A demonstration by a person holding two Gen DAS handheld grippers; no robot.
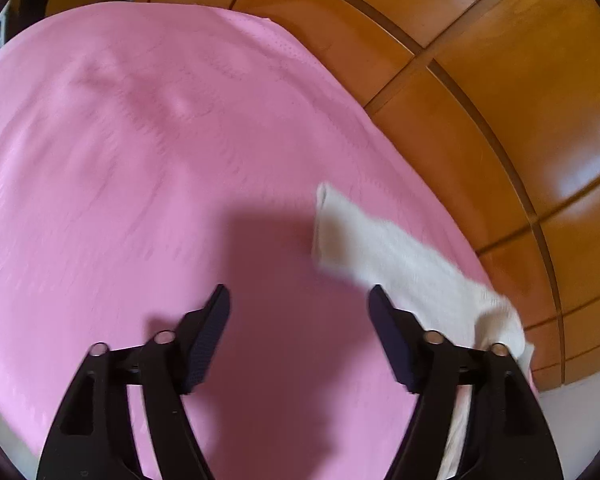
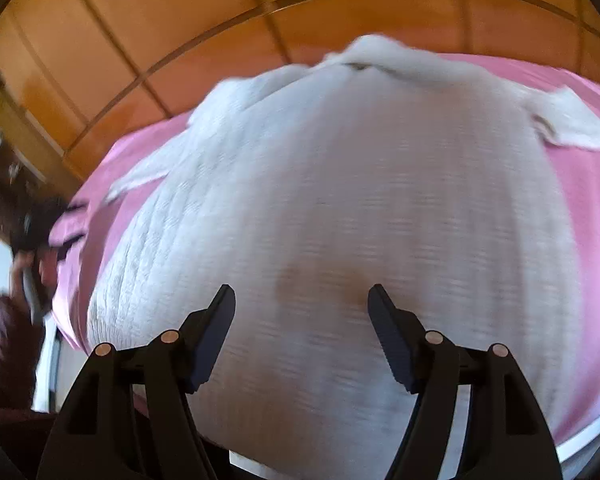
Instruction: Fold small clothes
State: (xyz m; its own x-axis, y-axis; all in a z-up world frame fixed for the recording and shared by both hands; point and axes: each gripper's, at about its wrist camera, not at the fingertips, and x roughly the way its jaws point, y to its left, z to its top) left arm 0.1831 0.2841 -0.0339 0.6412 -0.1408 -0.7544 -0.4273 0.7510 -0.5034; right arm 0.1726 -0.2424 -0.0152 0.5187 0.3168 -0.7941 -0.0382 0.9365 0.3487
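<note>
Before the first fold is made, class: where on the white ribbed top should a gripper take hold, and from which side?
Probably a sleeve end. The white ribbed top lies flat on the pink cloth, so its broad middle offers no edge. The sleeve juts out as a narrow strip beside the open left gripper. Come in low from its free end, one finger sliding beneath, and pinch across its width.

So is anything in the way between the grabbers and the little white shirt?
Nothing visible. The right gripper hangs open right over the white shirt, which lies on the pink sheet. The left gripper is open over bare sheet, the shirt's sleeve just beside it.
</note>
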